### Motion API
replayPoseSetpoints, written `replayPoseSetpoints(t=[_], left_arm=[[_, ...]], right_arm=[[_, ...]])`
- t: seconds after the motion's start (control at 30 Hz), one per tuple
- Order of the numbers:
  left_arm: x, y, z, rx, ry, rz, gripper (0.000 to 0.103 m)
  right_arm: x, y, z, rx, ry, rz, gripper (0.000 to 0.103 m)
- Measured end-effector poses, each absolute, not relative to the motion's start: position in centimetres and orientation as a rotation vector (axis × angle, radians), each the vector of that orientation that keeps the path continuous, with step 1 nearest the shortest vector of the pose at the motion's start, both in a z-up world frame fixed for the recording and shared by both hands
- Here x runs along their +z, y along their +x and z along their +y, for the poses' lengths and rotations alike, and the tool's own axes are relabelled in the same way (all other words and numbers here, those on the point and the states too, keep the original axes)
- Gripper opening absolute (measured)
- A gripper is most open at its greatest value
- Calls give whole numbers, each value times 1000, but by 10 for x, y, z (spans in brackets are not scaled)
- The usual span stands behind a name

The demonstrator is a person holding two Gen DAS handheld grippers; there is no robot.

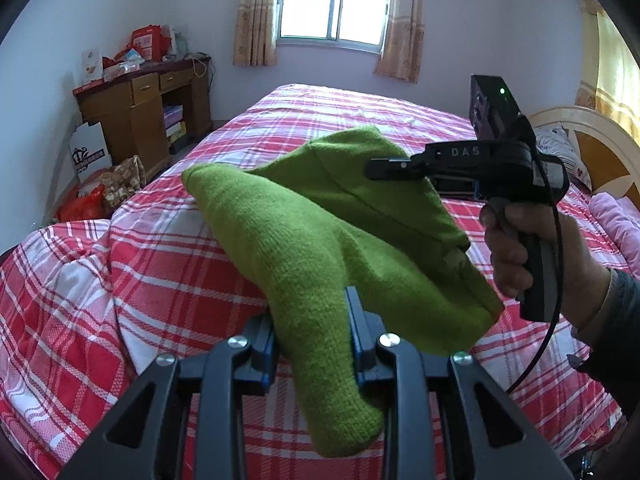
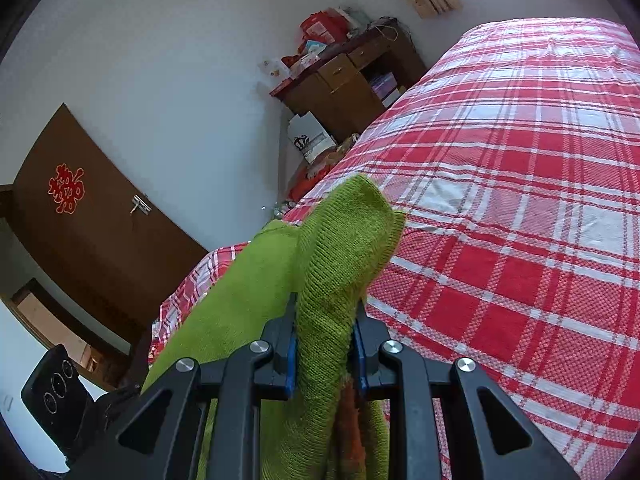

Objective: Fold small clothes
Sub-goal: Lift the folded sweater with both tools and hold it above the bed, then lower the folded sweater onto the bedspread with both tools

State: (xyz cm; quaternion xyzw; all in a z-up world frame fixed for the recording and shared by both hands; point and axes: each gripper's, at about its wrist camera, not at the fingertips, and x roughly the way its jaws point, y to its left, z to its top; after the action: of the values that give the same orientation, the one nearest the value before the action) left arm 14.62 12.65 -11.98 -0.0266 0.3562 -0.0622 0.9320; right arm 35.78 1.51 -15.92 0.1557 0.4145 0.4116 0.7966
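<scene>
Green knit garment held up over the bed, folding barely begun.
The left hand-held gripper [image 1: 312, 344] and right hand-held gripper [image 2: 325, 344] each pinch the green knit sweater [image 1: 320, 216], which hangs bunched above the plaid bed [image 1: 200, 248]; no neat fold shows yet, so laying flat and folding probably remain.

Both grippers are clamped: the left gripper [image 1: 312, 332] at lower centre, the right gripper [image 2: 326, 340] likewise, its handle in the right hand [image 1: 532, 256].
</scene>
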Motion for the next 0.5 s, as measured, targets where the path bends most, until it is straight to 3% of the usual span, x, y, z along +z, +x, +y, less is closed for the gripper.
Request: replayPoseSetpoints(t=[0.3, 0.5], left_arm=[[-142, 142, 135, -117, -65, 783, 32], [-149, 142, 137, -98, -77, 809, 44]], right_arm=[[-171, 363, 18, 870, 334, 917, 22], [-178, 366, 15, 857, 353, 935, 22]])
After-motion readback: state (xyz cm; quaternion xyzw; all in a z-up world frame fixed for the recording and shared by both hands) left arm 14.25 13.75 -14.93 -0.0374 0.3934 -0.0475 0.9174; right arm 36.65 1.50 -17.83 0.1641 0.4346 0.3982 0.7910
